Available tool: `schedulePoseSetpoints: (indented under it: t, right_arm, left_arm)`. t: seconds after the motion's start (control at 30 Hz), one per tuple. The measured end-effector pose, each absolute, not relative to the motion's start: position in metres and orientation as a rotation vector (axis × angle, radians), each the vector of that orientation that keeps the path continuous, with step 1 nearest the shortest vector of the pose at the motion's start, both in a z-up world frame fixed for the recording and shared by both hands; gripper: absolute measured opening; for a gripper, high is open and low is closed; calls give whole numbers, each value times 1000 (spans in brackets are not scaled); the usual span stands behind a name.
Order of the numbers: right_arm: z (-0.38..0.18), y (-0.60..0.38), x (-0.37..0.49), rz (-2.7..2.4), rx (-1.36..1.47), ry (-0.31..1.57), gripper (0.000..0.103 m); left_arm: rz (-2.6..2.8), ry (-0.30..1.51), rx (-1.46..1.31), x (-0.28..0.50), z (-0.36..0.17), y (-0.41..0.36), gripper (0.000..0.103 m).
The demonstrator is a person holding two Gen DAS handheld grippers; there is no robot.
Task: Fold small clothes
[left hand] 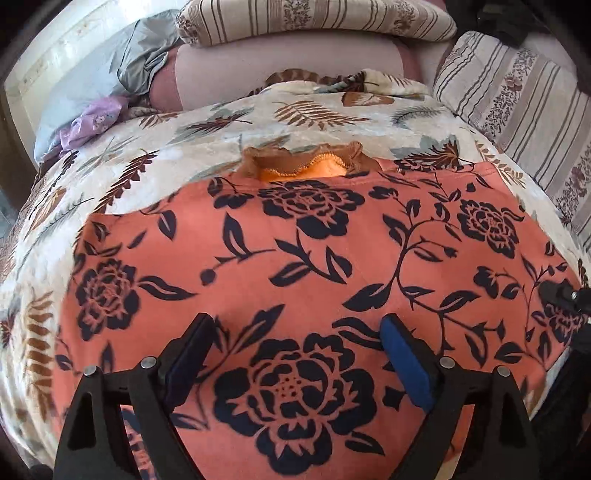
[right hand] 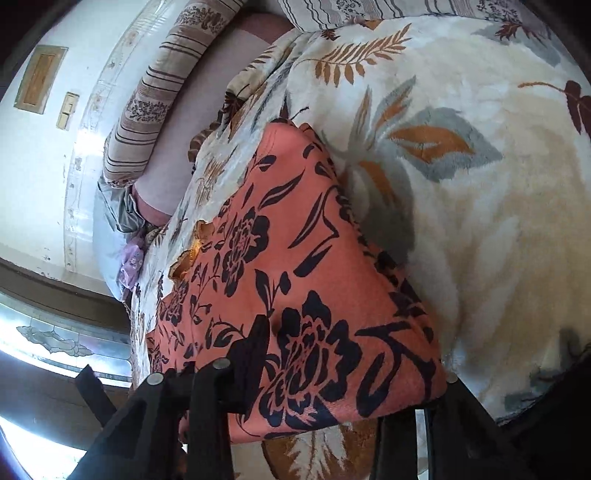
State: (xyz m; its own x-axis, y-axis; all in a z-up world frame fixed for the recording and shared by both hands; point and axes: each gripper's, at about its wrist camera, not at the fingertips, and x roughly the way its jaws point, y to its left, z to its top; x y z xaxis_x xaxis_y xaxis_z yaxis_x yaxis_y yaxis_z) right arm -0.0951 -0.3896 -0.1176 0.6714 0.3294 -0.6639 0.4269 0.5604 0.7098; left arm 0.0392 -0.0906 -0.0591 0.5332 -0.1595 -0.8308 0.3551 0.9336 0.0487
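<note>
An orange garment (left hand: 295, 258) printed with dark blue flowers lies spread on a cream, leaf-patterned blanket (left hand: 155, 147). At its far edge a brown frill with a bright orange lining (left hand: 299, 168) shows. My left gripper (left hand: 299, 332) hovers open over the garment's near middle, with nothing between its blue pads (left hand: 404, 354). In the right wrist view my right gripper (right hand: 347, 343) is shut on the garment's (right hand: 295, 258) near corner. One finger (right hand: 255, 347) dents the cloth and the other is hidden under it. The held edge is raised and casts a shadow. The right gripper (left hand: 565, 295) also shows at the garment's right edge.
Striped floral pillows (left hand: 517, 99) (left hand: 314, 22) lie at the back and right of the bed. A grey-blue cloth (left hand: 140, 62) and a lilac cloth (left hand: 92, 122) sit at the back left by the white wall (right hand: 44, 166). The bed's edge (right hand: 133, 321) drops off beside the garment.
</note>
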Motion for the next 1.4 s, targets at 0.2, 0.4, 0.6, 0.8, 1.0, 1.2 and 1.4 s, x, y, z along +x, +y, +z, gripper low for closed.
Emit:
schedulePoseSetpoints:
  t: [0.2,0.4,0.6,0.8,1.0,1.2,1.4]
  right_arm:
    - [-108,-385,-89,-59,1008,826,66]
    - [-114,-383,-80,-88,945,881,52]
    - [-115,-384,-81,-131,897,924,32]
    - [-102,-388,-87,-189,753,984,25]
    - [-92,-425,-124,-262,789,974,31]
    - [-62,-454,-123,-249,760,887,76]
    - [-58,-466,-46,-64,728,870,76]
  left_arm:
    - [-257,962,225,45,-68,-87,92]
    - [-258,984,194,54,-61,-79,94]
    - [-237,1018,191,63,-72,-78,94]
    - [-238,1017,192,56,-75,-75,94]
    - [-235,1009,197,55,-77,-76,95]
    - [-226,1007,201,55,-77,-77,96]
    - [-232,995,204,53,-78,-75,97]
